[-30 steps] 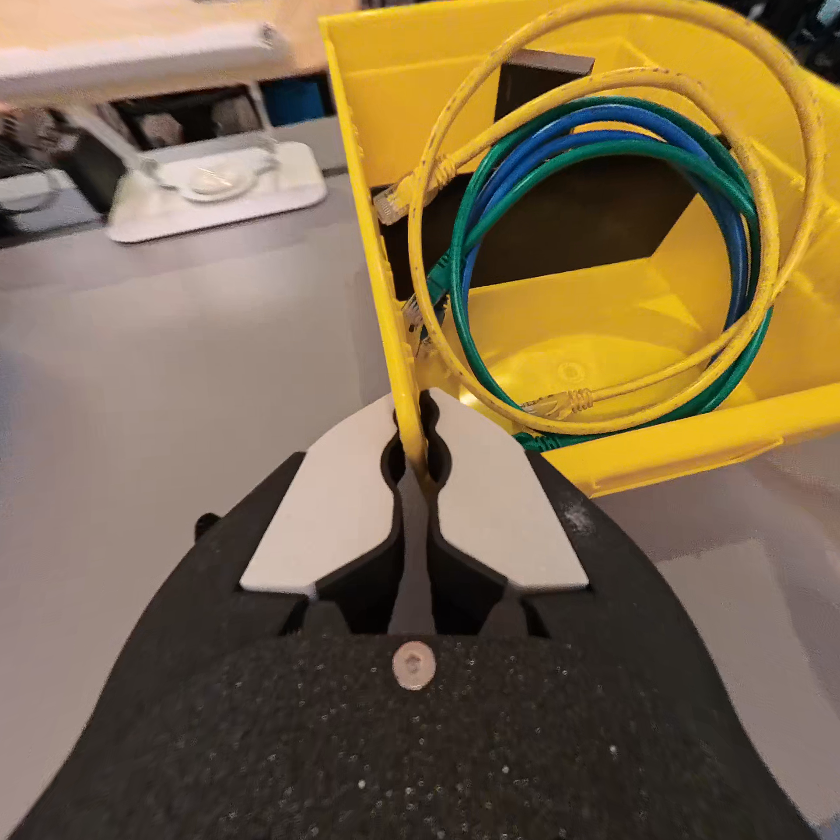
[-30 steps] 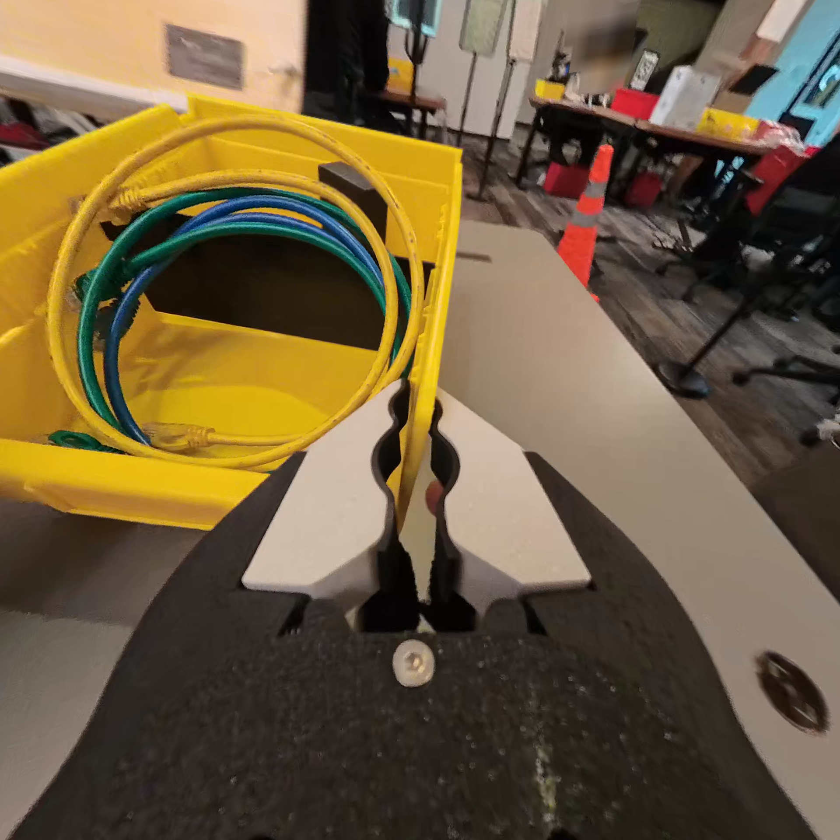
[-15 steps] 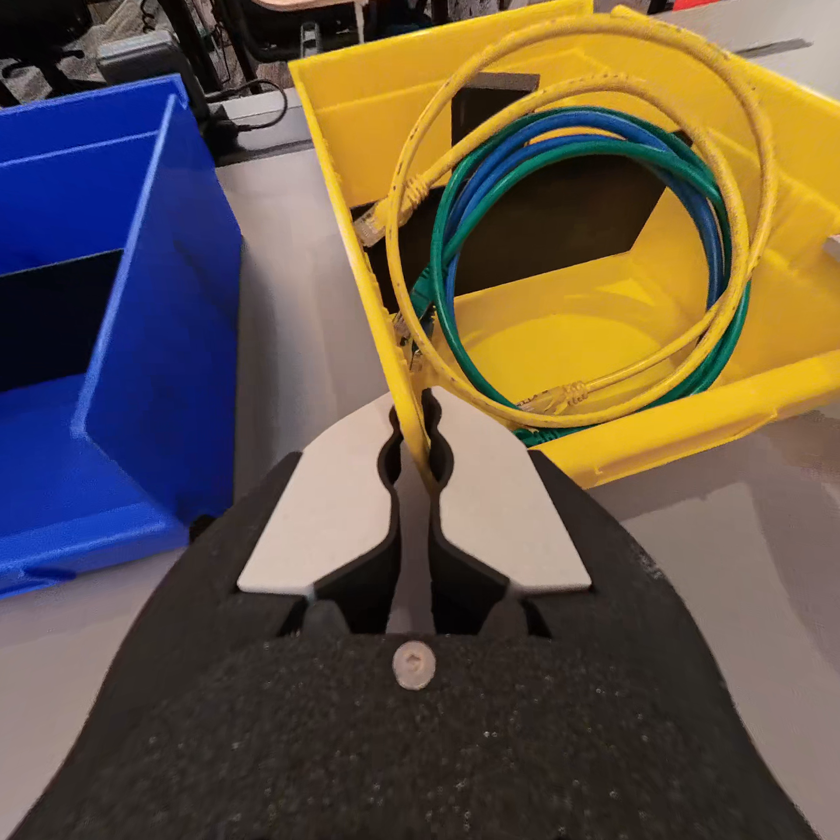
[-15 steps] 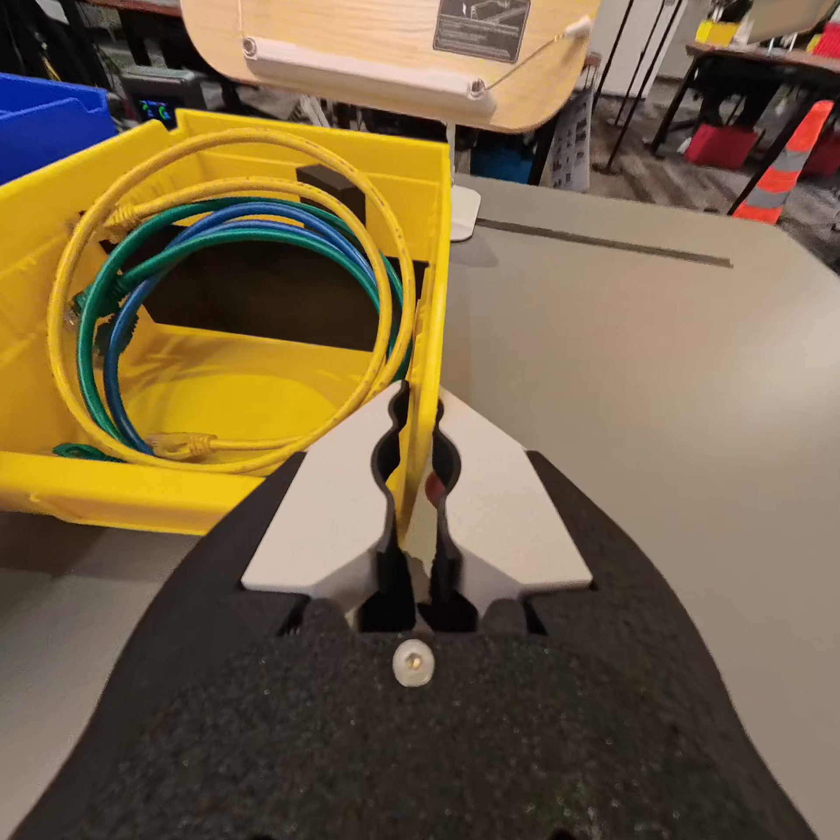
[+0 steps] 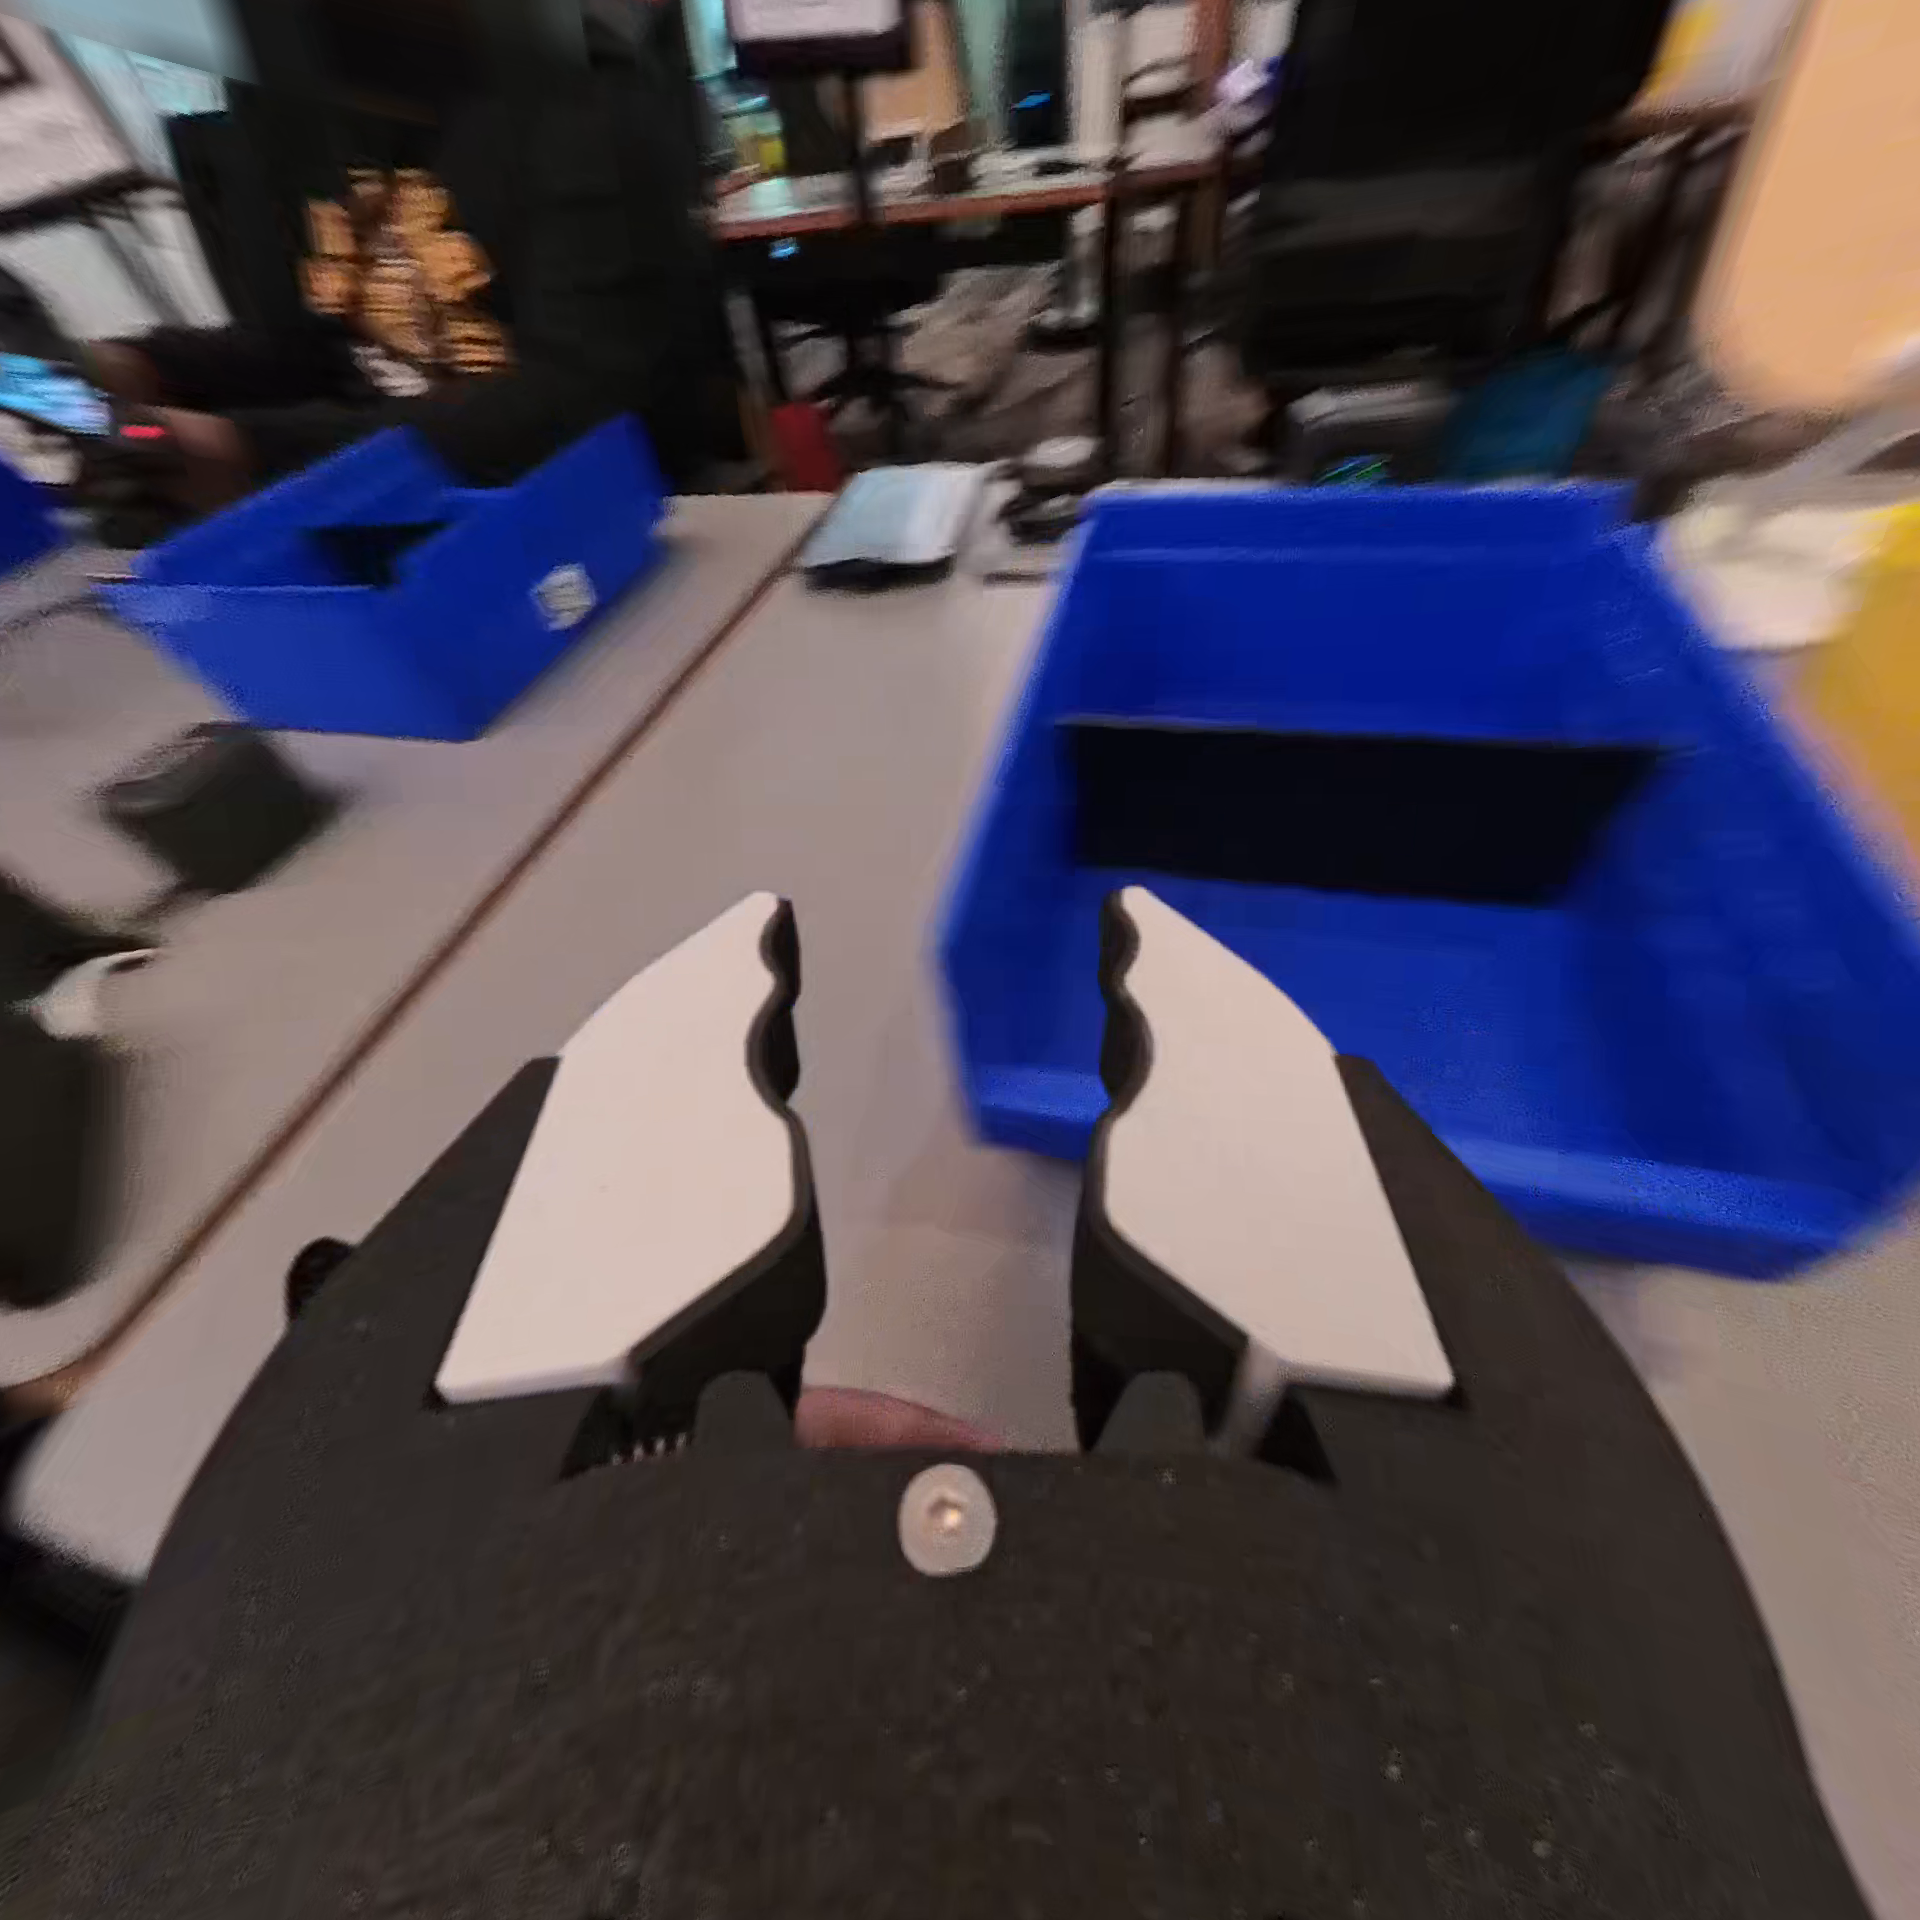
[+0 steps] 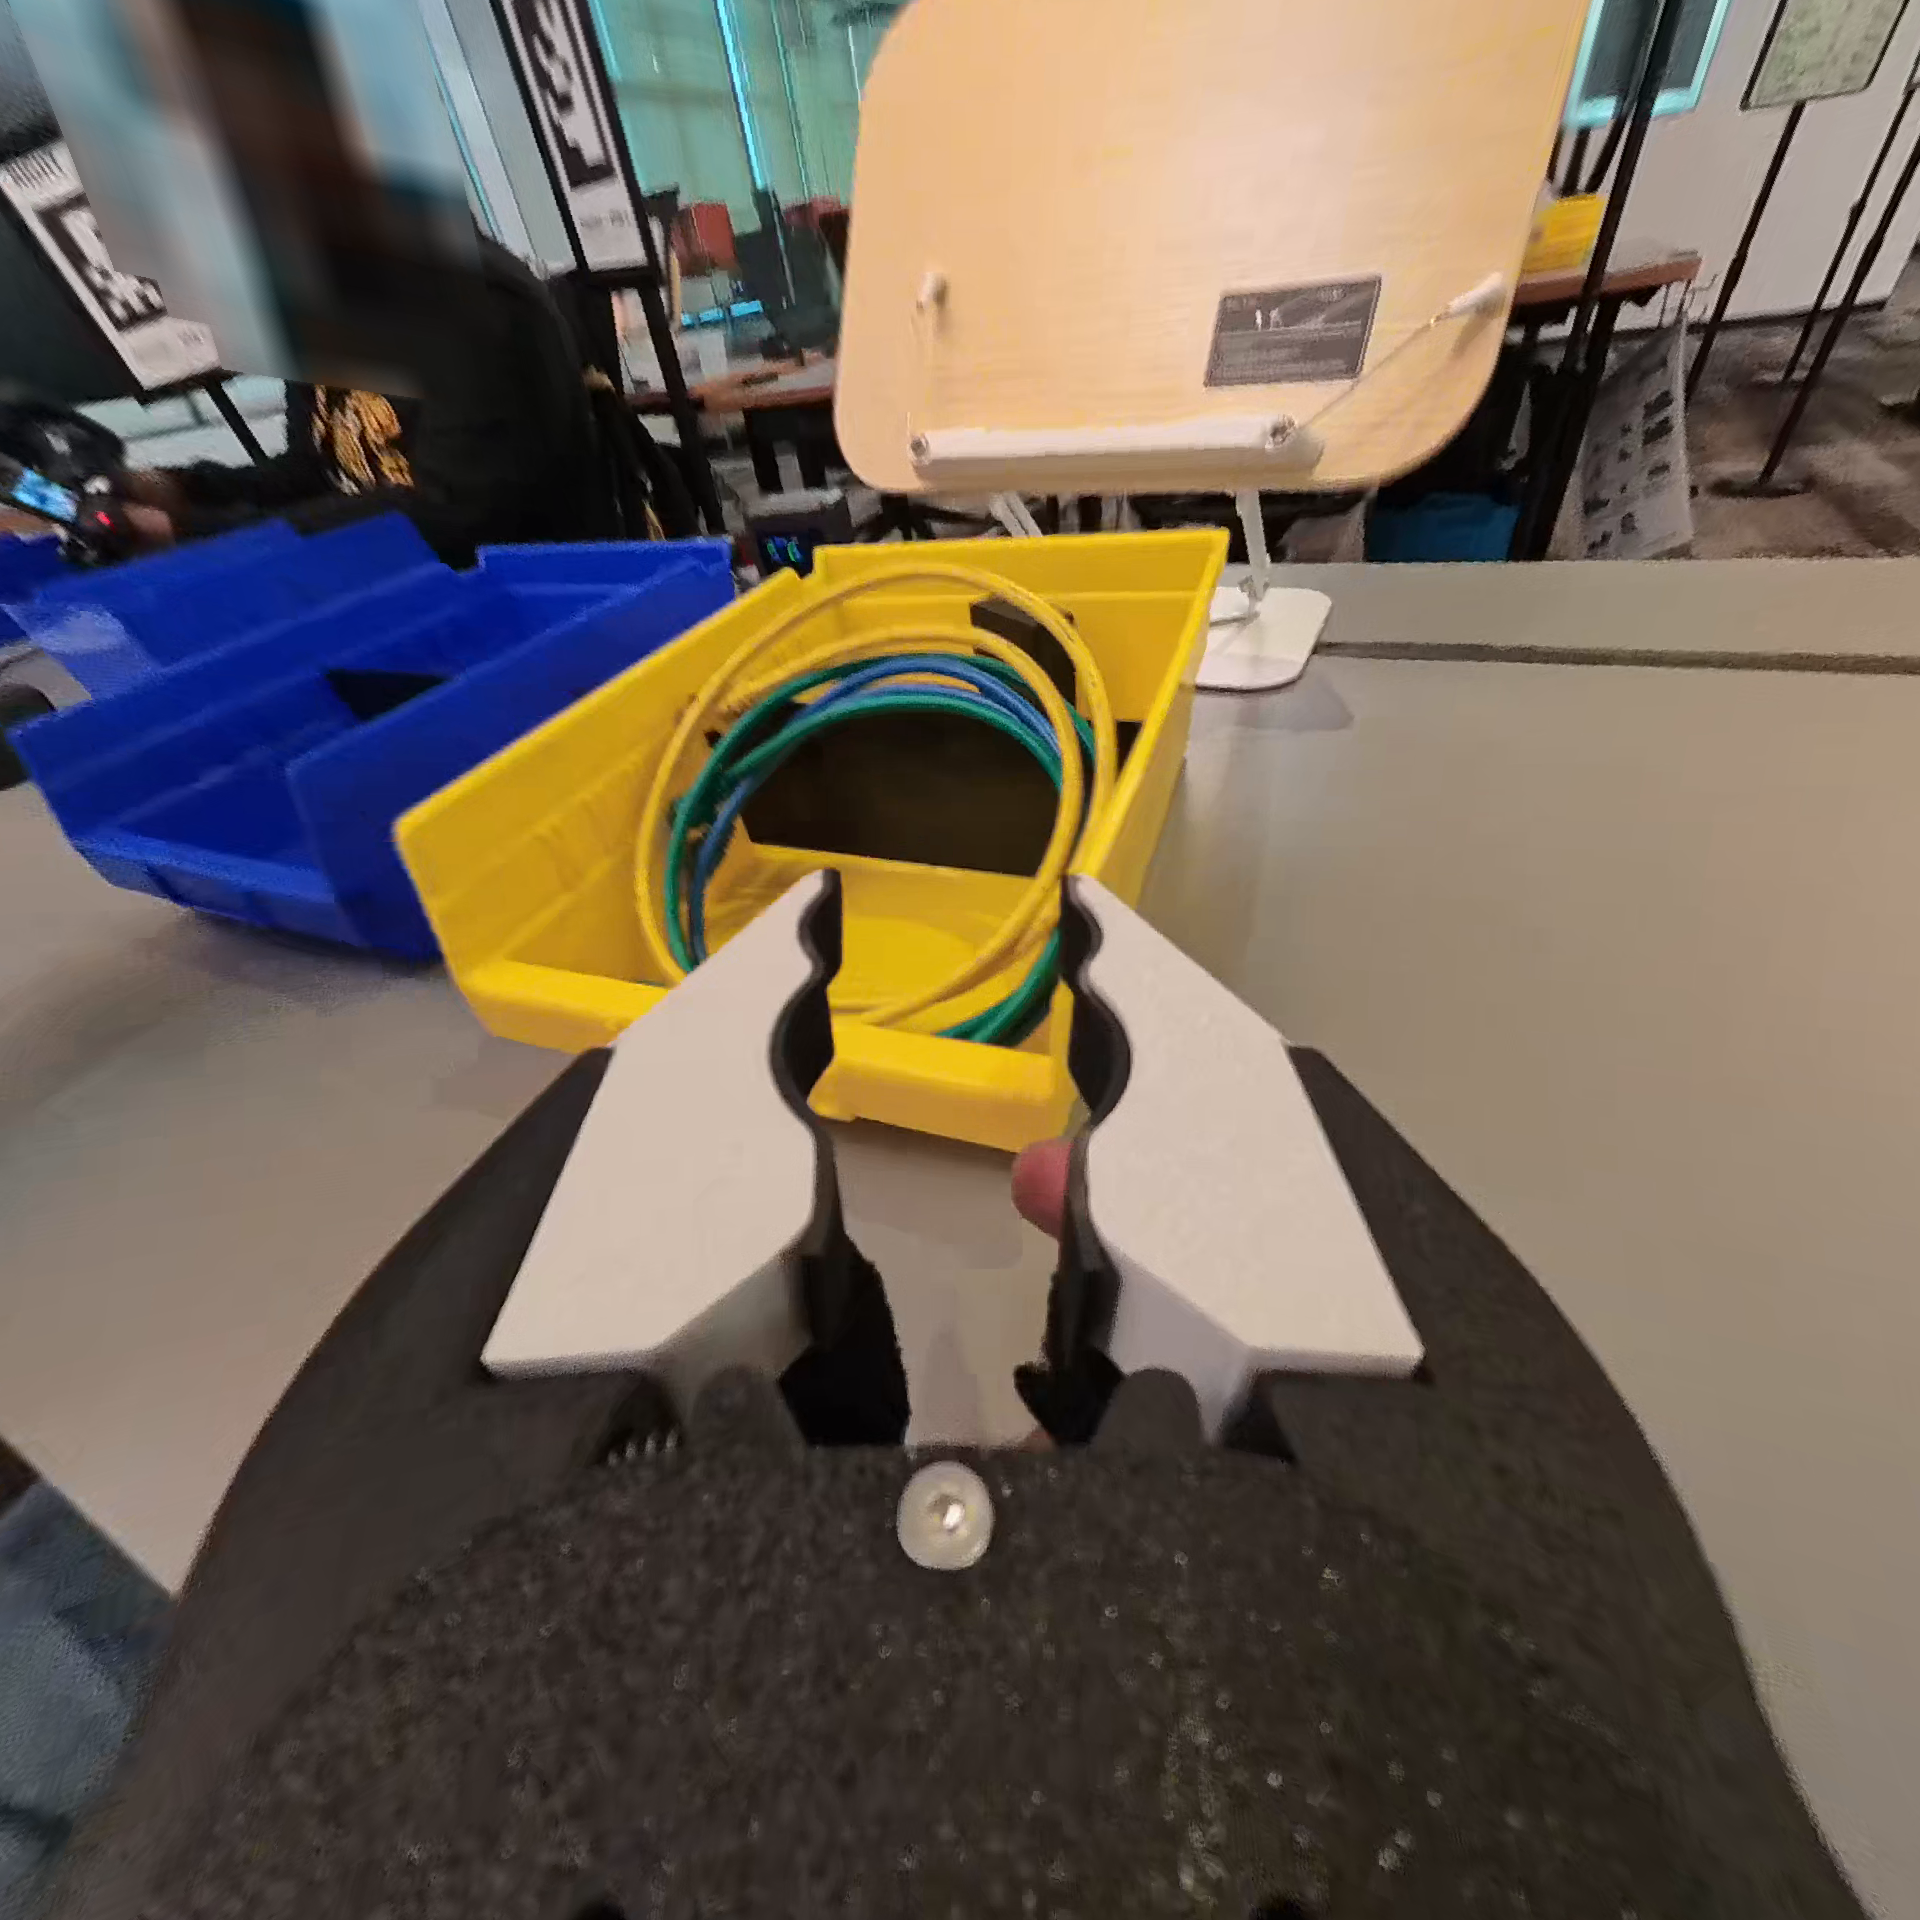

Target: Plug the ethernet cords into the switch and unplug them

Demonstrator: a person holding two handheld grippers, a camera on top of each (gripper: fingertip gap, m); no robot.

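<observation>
On the grey table (image 6: 1558, 935) sits a yellow bin (image 6: 540, 862) with the coiled yellow, green and blue ethernet cords (image 6: 873, 717) inside, likely kept together so they are easy to reach. The right gripper (image 6: 945, 925) hangs just in front of it, jaws wide apart and holding nothing. The left gripper (image 5: 945, 935) is wide open too and empty, facing a blue bin (image 5: 1558, 997). That view is blurry. No switch shows anywhere.

Left wrist view motion-blurred; yellow bin (image 5: 1870, 707) cut off at right edge, contents unseen.
</observation>
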